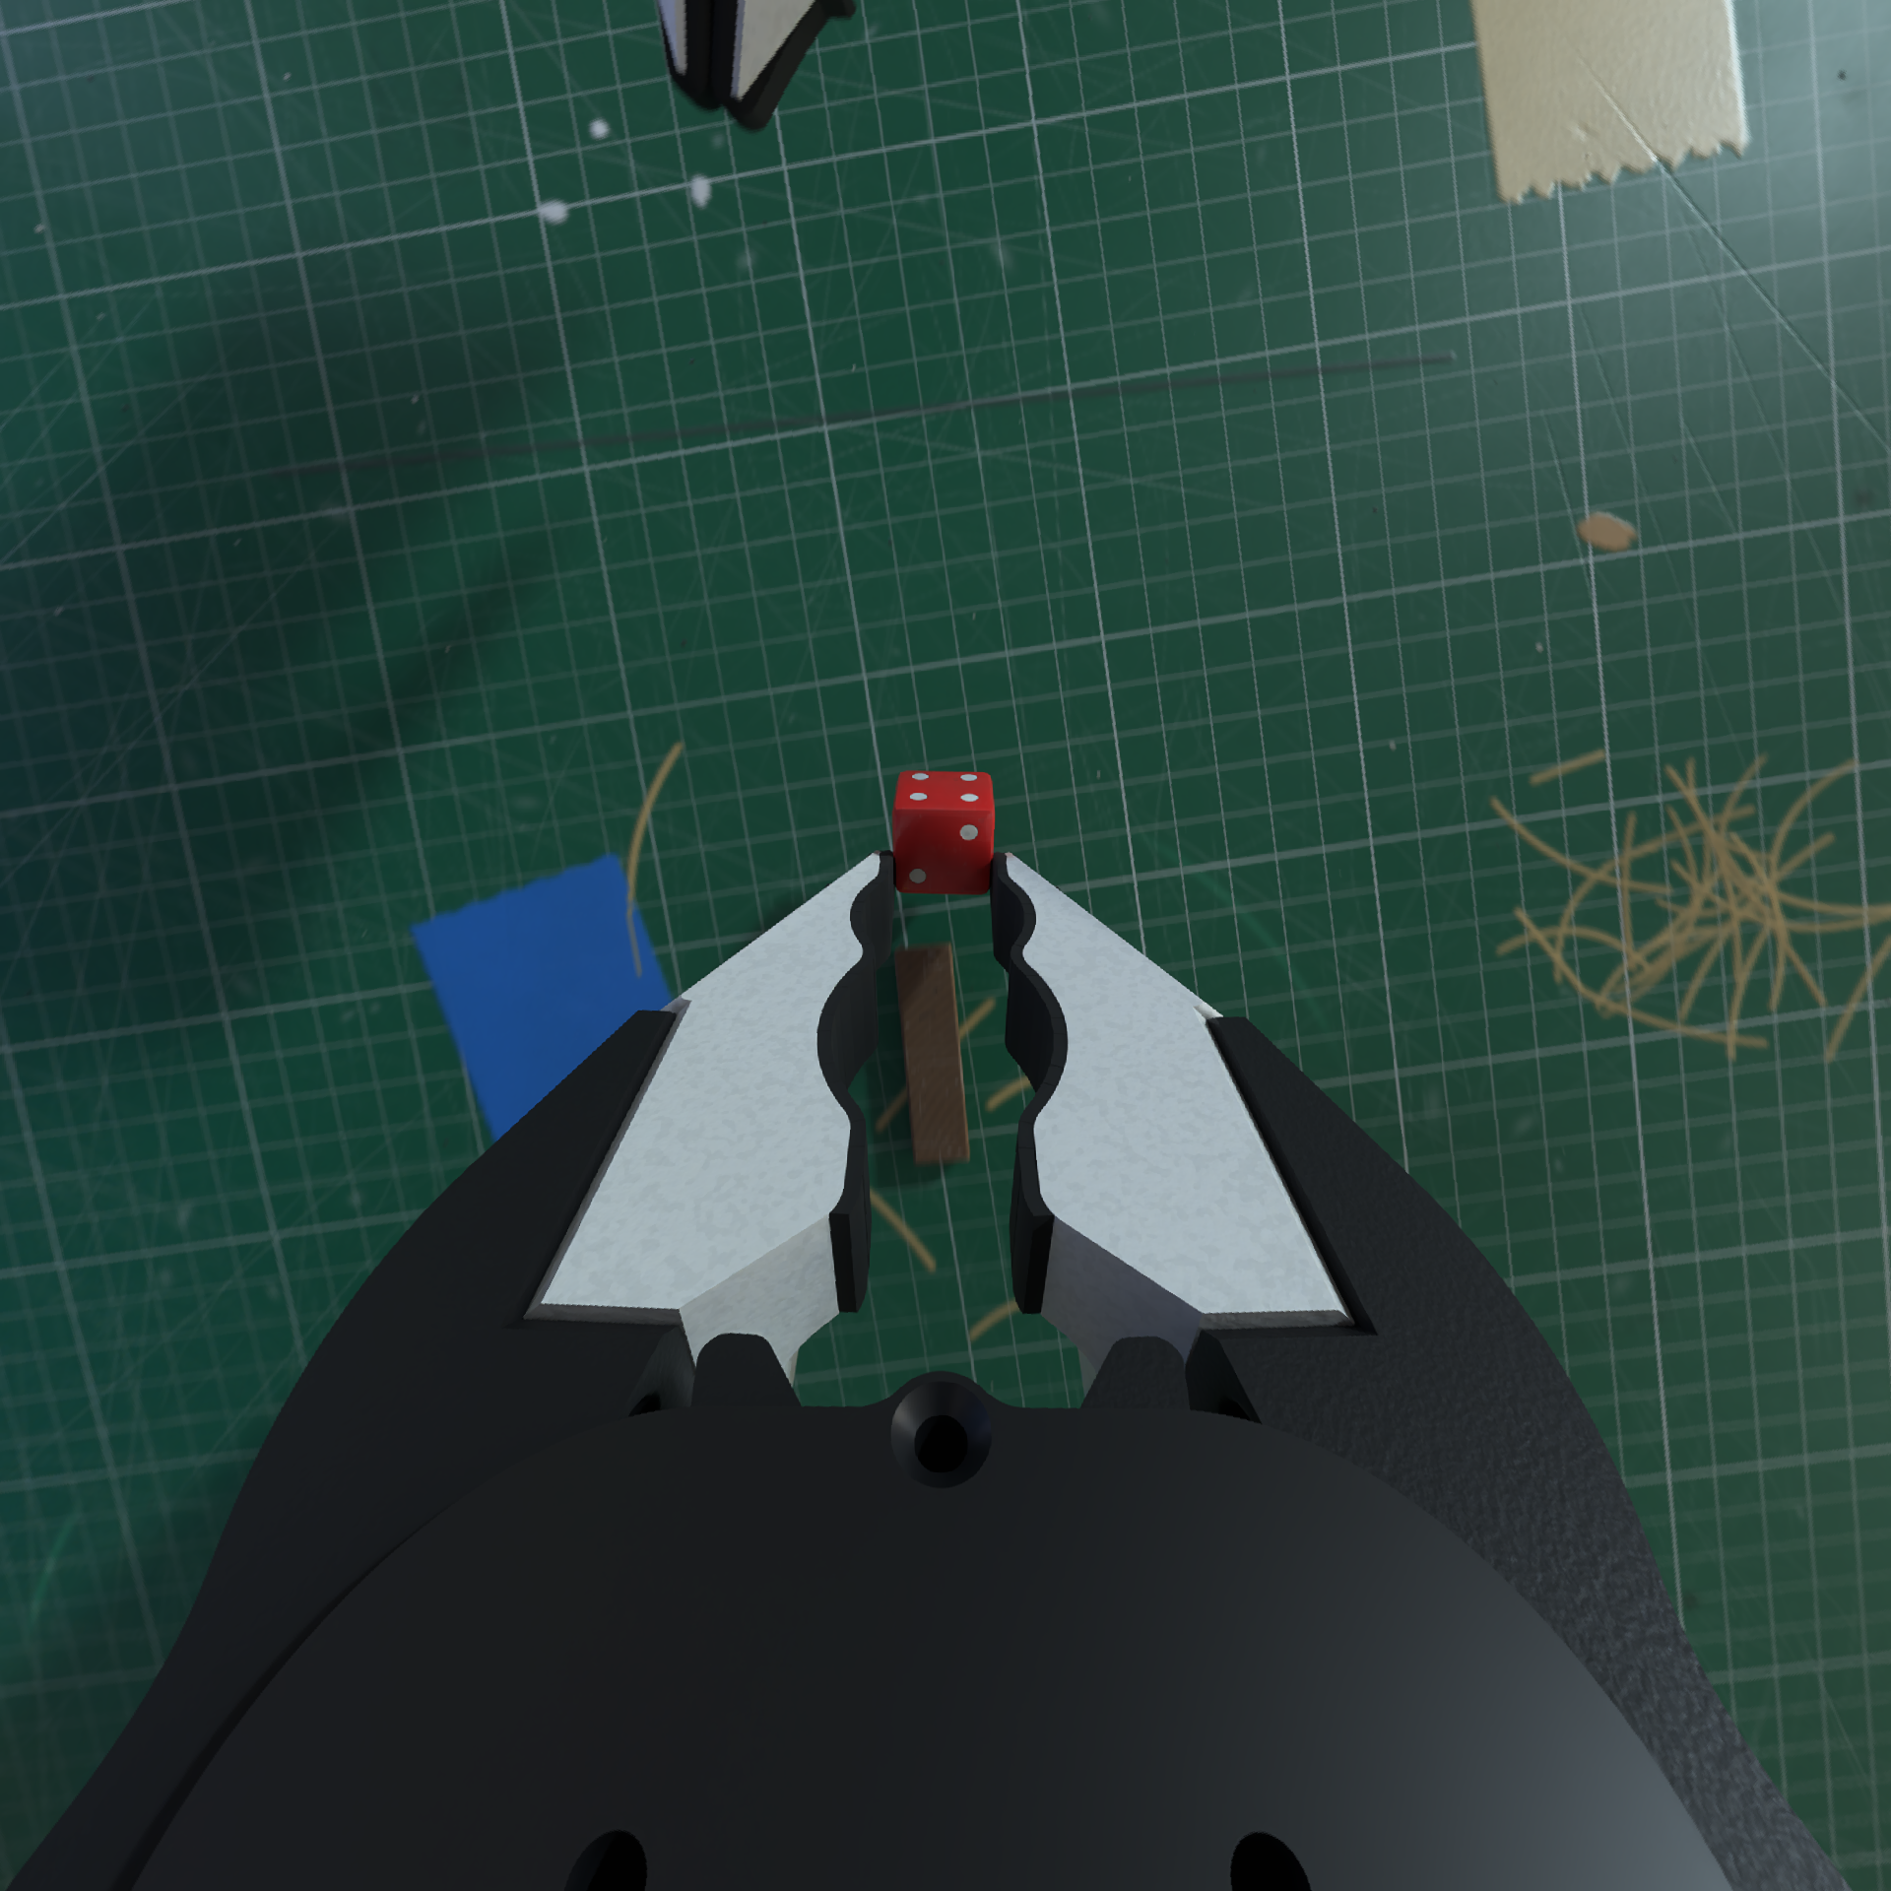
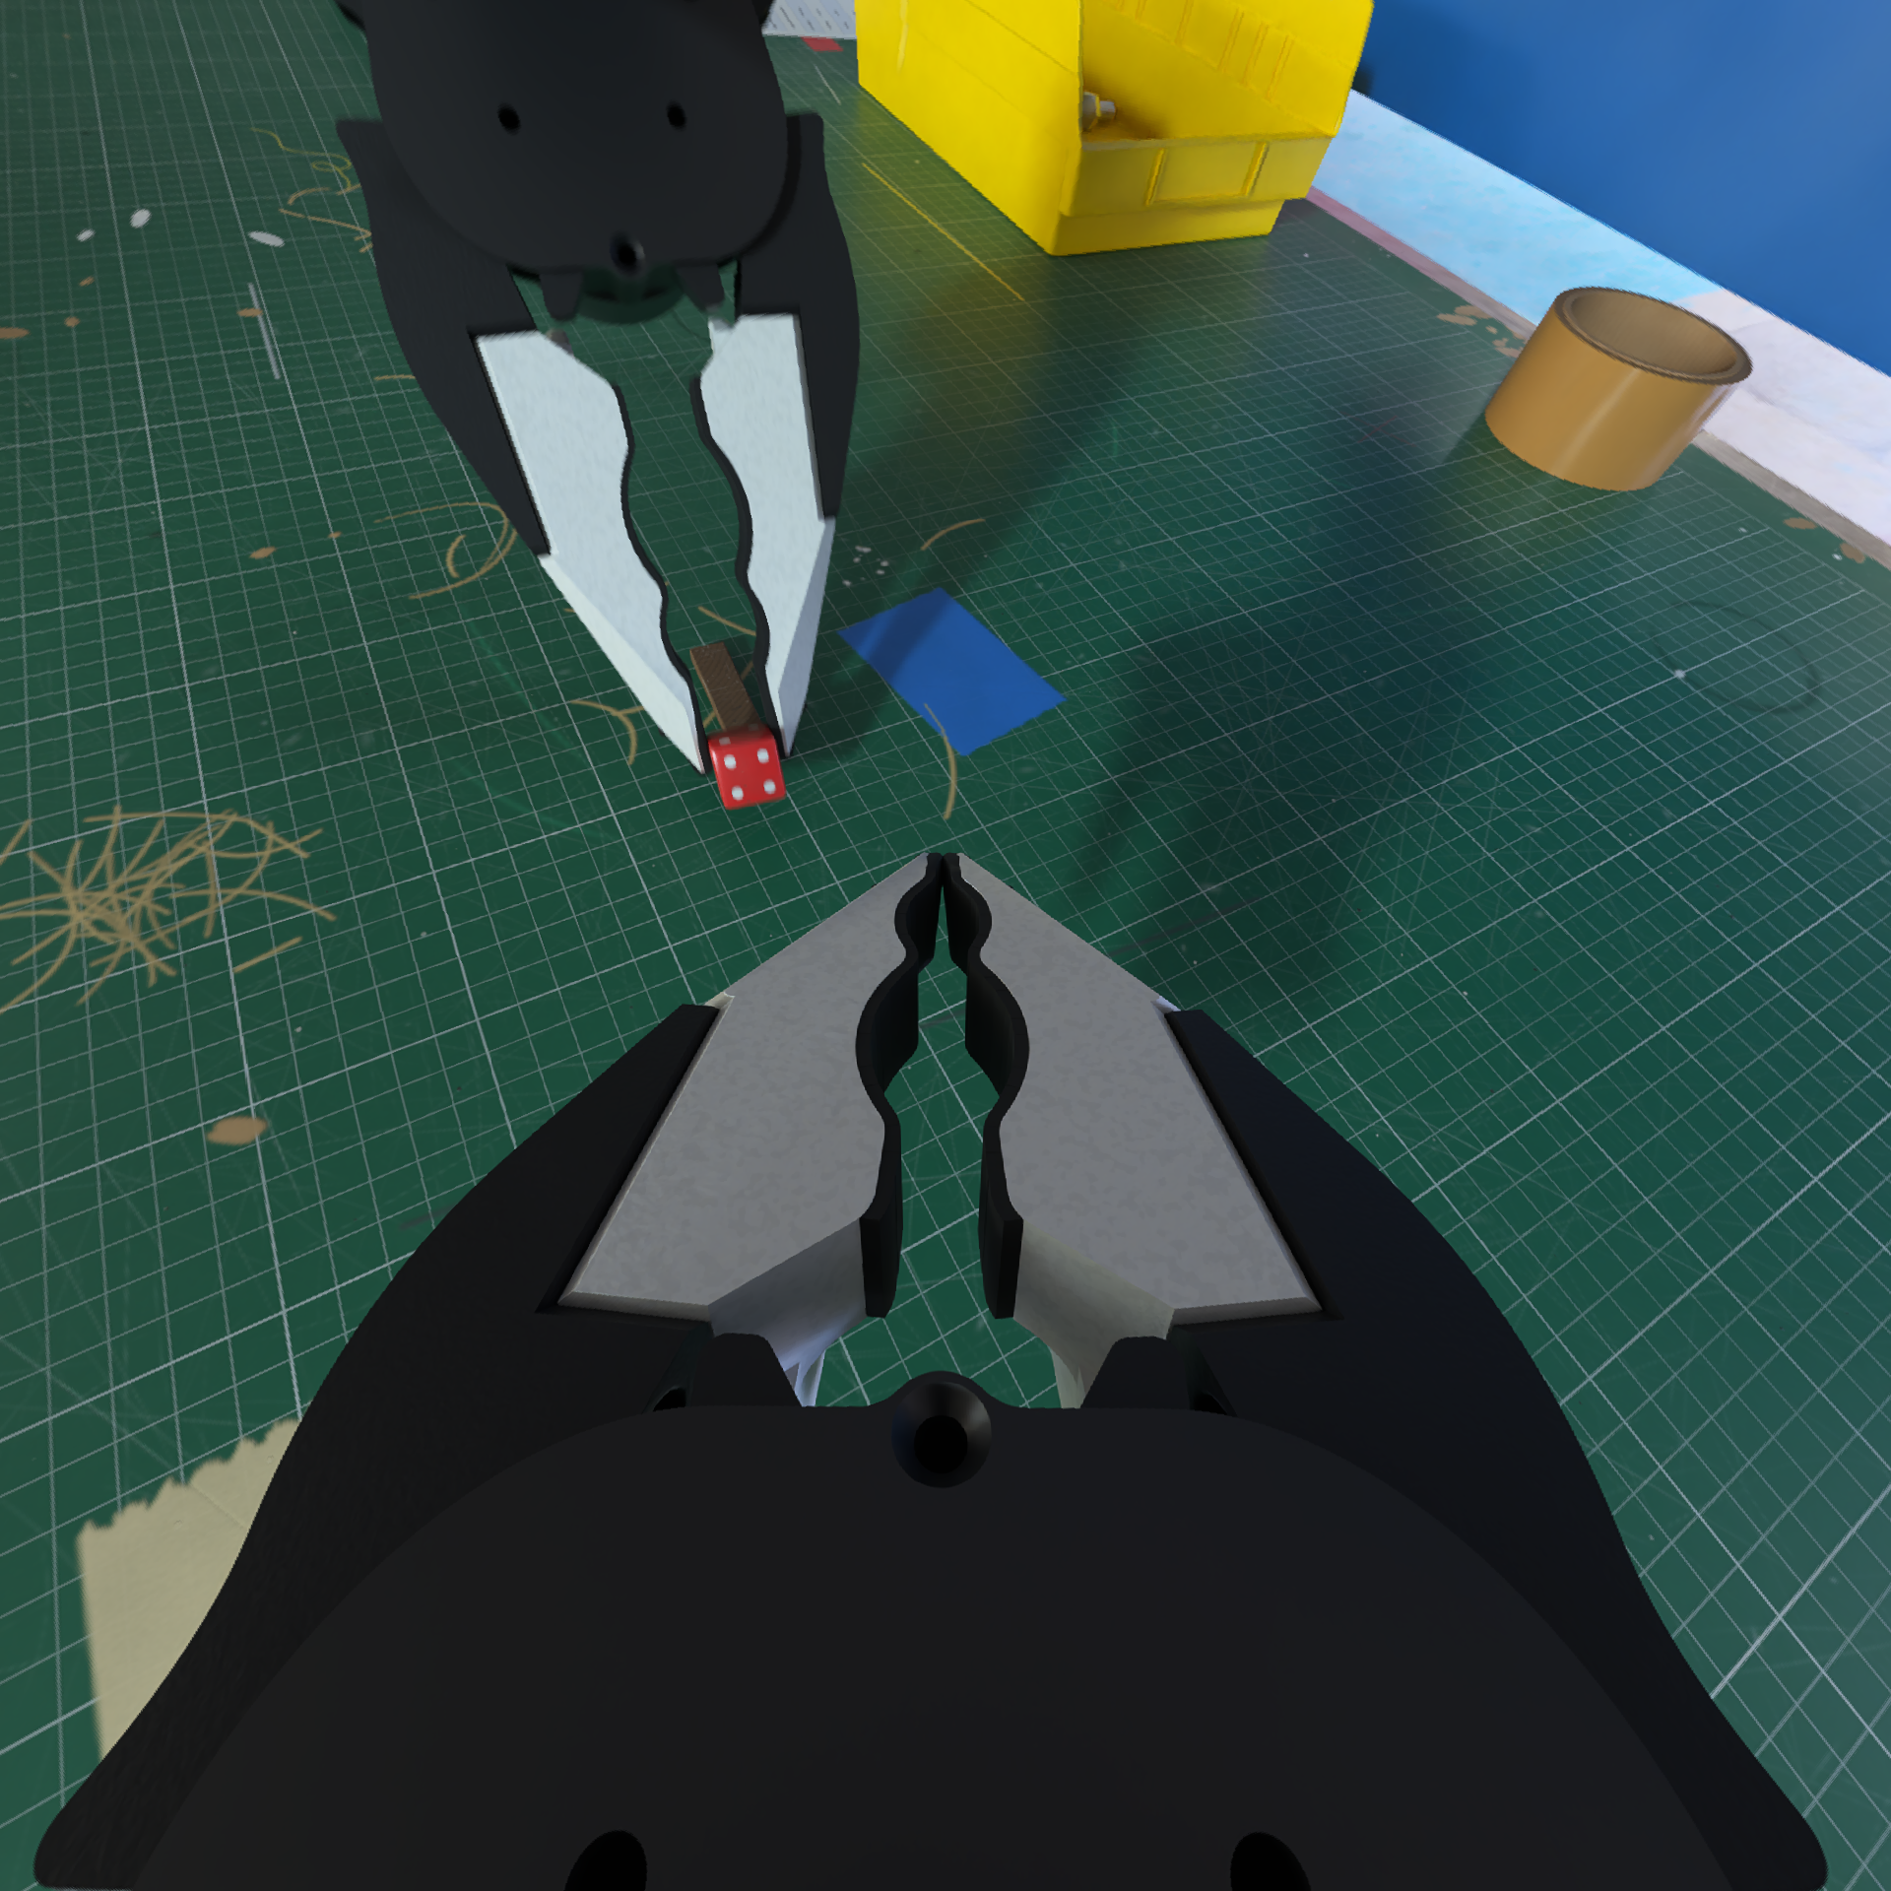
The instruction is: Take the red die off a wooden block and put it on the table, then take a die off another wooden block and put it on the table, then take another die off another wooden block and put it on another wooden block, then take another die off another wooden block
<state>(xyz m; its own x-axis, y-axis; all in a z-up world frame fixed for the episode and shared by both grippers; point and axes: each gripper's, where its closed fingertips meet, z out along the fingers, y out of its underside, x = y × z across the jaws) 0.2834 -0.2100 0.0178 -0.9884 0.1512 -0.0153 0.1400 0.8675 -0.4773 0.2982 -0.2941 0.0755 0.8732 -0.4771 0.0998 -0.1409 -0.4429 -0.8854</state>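
Left gripper [image 1: 942,870]: the red die [image 1: 942,831] is clamped between the two fingertips, the black inner pads pressed on its left and right faces. In the right wrist view this gripper [image 2: 747,745] is seen pointing steeply down toward the mat.

Red die: held at the very tips of the left gripper. In the right wrist view the die [image 2: 748,770] is seen low over the green cutting mat [image 2: 1330,921]; whether it touches the mat cannot be told. White pips are visible on its faces.

Wooden block [image 1: 932,1054]: a thin brown piece is seen lying flat on the mat, framed by the gap of the left gripper's fingers, behind the die. In the right wrist view the block [image 2: 722,684] is seen just beside the die, apart from it or barely meeting it.

Right gripper [image 2: 942,862]: its fingertips are drawn together with nothing between them; it hangs above bare mat, short of the die.

Blue patch [image 2: 952,665]: a flat blue rectangle is noted on the mat, near the block.

Yellow bin [image 2: 1105,113]: placed at the far side of the mat.

Tape roll [image 2: 1612,389]: a tan roll is noted at the mat's edge.

Shavings [image 1: 1688,900]: a tangle of pale strands is scattered on the mat.

Cream strip [image 1: 1612,92]: a torn-edged piece is stuck flat on the mat.
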